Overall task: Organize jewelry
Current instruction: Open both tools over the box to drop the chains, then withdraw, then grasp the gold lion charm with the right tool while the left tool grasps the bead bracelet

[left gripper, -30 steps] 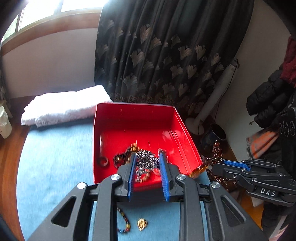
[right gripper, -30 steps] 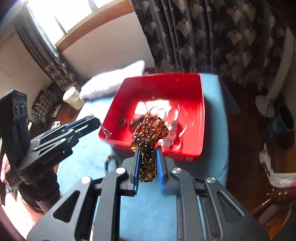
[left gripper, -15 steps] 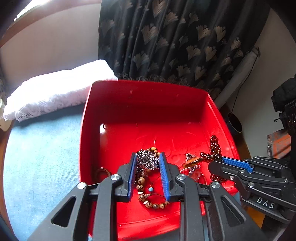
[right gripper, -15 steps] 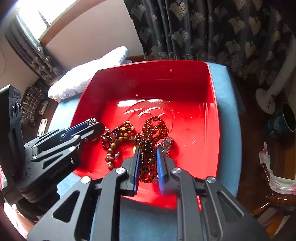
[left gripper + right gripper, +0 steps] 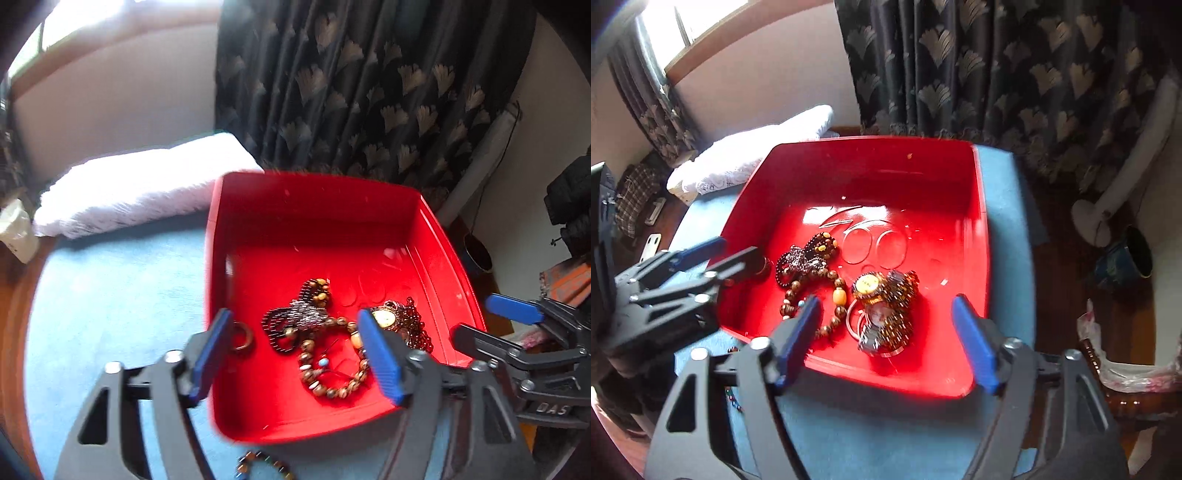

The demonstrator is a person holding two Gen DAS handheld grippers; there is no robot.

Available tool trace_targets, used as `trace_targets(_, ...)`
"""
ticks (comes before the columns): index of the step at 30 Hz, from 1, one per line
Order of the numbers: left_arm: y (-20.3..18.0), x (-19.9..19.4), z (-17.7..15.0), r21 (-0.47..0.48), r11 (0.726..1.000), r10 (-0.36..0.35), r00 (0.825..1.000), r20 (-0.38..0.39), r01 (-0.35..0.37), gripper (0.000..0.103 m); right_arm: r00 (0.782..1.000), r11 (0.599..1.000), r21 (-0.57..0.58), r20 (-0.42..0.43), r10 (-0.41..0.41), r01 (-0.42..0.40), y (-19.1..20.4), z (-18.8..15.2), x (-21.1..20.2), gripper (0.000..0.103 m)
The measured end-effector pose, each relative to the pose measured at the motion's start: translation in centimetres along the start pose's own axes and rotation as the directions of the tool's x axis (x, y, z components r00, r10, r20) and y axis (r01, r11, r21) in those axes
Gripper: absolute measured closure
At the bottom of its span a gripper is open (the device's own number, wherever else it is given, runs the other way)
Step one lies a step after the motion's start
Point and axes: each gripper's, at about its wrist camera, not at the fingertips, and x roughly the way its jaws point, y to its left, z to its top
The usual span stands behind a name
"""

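Observation:
A red tray (image 5: 317,192) (image 5: 975,229) sits on a blue cloth. It holds a dark beaded piece (image 5: 299,317) (image 5: 801,260), a brown bead bracelet (image 5: 332,373) (image 5: 831,299), a gold watch with amber beads (image 5: 402,321) (image 5: 886,306) and a brown ring (image 5: 242,338). My left gripper (image 5: 295,354) is open and empty above the tray's near edge. My right gripper (image 5: 886,336) is open and empty above the tray's near side. A bead bracelet (image 5: 262,467) lies on the cloth before the tray.
A white folded towel (image 5: 136,188) (image 5: 757,155) lies on the table behind the tray to the left. A dark patterned curtain (image 5: 351,92) hangs behind. A fan stand (image 5: 1108,206) and a dark pot (image 5: 1126,258) are on the floor at right.
Both grippers opened and let go: the dark beaded piece and the amber beads now lie in the tray. Both grippers pulled back toward the tray's near edge.

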Motion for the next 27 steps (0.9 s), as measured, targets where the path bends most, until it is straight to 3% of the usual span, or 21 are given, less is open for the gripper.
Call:
trace_targets(3, 0.8, -2.7, -1.1, -0.001, 0.999, 0.047, 0.998, 0.045, -0.047, 0.018, 0.999, 0.999, -0.023, 0.04, -0.024, 0.025, 0.4, -1.6, -2.2, 0.014)
trace_targets(12, 2.9, -7.7, -5.8, -0.039, 0.99, 0.137, 0.99, 0.042, -0.135, 0.016, 0.995, 0.992, -0.092, 0.05, -0.085, 0.089, 3.1, -6.7, -5.7, 0.007)
trace_targets(27, 4.5, -9.0, -11.1, -0.02, 0.984, 0.175, 0.984, -0.039, -0.176, 0.016, 0.998, 1.0, -0.017, -0.058, 0.003, -0.004, 5.8, -10.9, -4.3, 0.007)
